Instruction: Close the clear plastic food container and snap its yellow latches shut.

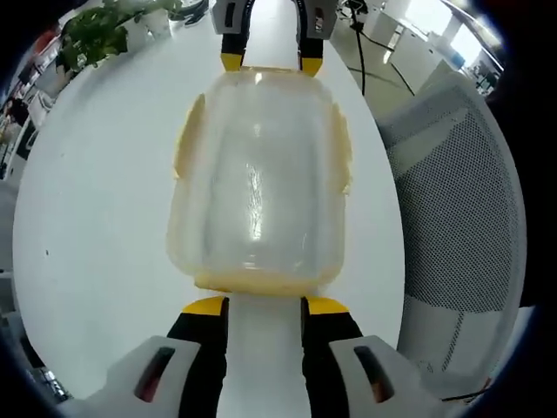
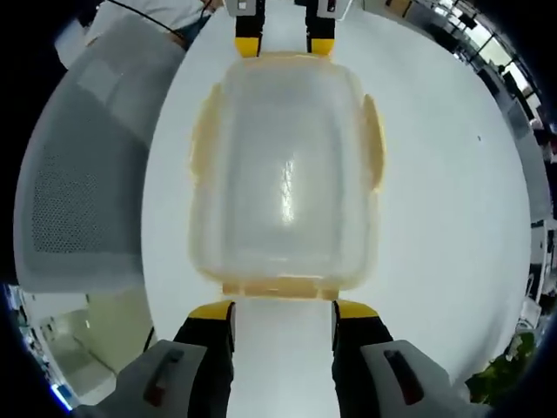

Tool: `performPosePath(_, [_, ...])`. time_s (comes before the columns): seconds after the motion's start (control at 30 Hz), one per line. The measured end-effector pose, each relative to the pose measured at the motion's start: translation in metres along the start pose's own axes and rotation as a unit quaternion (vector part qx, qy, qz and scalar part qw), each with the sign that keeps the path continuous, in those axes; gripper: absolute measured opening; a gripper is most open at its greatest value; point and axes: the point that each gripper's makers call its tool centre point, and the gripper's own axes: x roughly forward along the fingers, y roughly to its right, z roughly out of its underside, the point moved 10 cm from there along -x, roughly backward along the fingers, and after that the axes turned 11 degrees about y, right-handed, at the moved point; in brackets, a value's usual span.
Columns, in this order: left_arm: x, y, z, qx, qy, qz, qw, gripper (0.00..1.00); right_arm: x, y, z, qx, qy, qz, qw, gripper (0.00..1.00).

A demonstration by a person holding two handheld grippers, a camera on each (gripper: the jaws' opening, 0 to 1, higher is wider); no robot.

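The clear plastic container (image 1: pixel 258 178) stands on the white table (image 1: pixel 96 226) with its lid resting on top. Yellow latches (image 1: pixel 186 135) flare outward along its long sides, and another yellow latch (image 1: pixel 257 280) lies at the near end. My left gripper (image 1: pixel 265 306) is open, its yellow tips just short of that end. Across the container, my right gripper (image 1: pixel 271 62) faces me. In the right gripper view the container (image 2: pixel 283 174) shows side latches (image 2: pixel 375 139) and a near end latch (image 2: pixel 278 287). My right gripper (image 2: pixel 284 310) is open just before it; the left gripper (image 2: pixel 284 45) is at the far end.
A grey mesh office chair (image 1: pixel 461 200) stands close against one long table edge, also seen as the chair (image 2: pixel 78 174) in the right gripper view. A green plant (image 1: pixel 96 30) sits at a far table corner. Desks and cables lie beyond the table.
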Motion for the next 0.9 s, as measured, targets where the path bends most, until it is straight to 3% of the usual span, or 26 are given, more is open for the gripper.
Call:
performPosePath(0.13, [-0.004,-0.002,0.001,-0.015,0.007,-0.006,0.9998,0.32,-0.005,0.001,0.002,0.03,0.013,0.003,0.9995,0.44])
performPosePath(0.2, [-0.008,-0.002,0.005,-0.036,0.001,-0.009,0.9993,0.34,-0.013,0.001,0.004,0.087,0.034,0.01,0.9956,0.47])
performPosePath(0.27, [-0.015,-0.002,0.009,-0.078,0.012,-0.004,0.9969,0.37,-0.021,0.0,0.004,0.142,0.087,0.015,0.9859,0.5])
performPosePath(0.37, [-0.028,-0.005,0.01,-0.162,0.056,-0.01,0.9851,0.4,-0.034,0.002,0.008,0.225,0.128,0.03,0.9654,0.49])
performPosePath(0.43, [-0.034,-0.006,0.011,-0.201,0.074,-0.015,0.9767,0.4,-0.041,0.002,0.009,0.286,0.166,0.024,0.9436,0.46])
performPosePath(0.47, [-0.038,-0.007,0.012,-0.234,0.088,-0.014,0.9682,0.4,-0.043,0.002,0.01,0.317,0.181,0.027,0.9305,0.46])
performPosePath(0.53, [-0.04,-0.008,0.014,-0.29,0.098,-0.007,0.9521,0.41,-0.043,0.001,0.015,0.367,0.187,0.021,0.9111,0.45])
performPosePath(0.6, [-0.041,-0.005,0.014,-0.343,0.12,0.016,0.9317,0.44,-0.04,0.0,0.02,0.401,0.182,0.023,0.8974,0.42])
performPosePath(0.63, [-0.04,-0.004,0.015,-0.376,0.125,0.018,0.918,0.44,-0.039,0.0,0.021,0.413,0.183,0.021,0.8917,0.4])
performPosePath(0.67, [-0.038,-0.005,0.018,-0.416,0.126,0.011,0.9005,0.44,-0.037,0.001,0.021,0.438,0.197,0.021,0.8771,0.38])
performPosePath(0.73, [-0.035,-0.006,0.022,-0.455,0.131,-0.004,0.8808,0.44,-0.038,0.0,0.019,0.466,0.218,0.02,0.8573,0.39])
performPosePath(0.77, [-0.034,-0.005,0.023,-0.473,0.132,-0.007,0.8713,0.44,-0.037,-0.001,0.017,0.49,0.233,0.011,0.84,0.4])
performPosePath(0.8, [-0.033,-0.005,0.024,-0.491,0.136,-0.007,0.8605,0.44,-0.036,-0.001,0.018,0.508,0.234,0.008,0.8289,0.4])
performPosePath(0.83, [-0.03,-0.005,0.024,-0.519,0.149,-0.009,0.8417,0.45,-0.035,-0.001,0.018,0.516,0.24,0.01,0.8224,0.39])
performPosePath(0.9, [-0.028,-0.004,0.023,-0.557,0.164,-0.007,0.8138,0.45,-0.033,-0.001,0.018,0.52,0.238,0.022,0.8197,0.39])
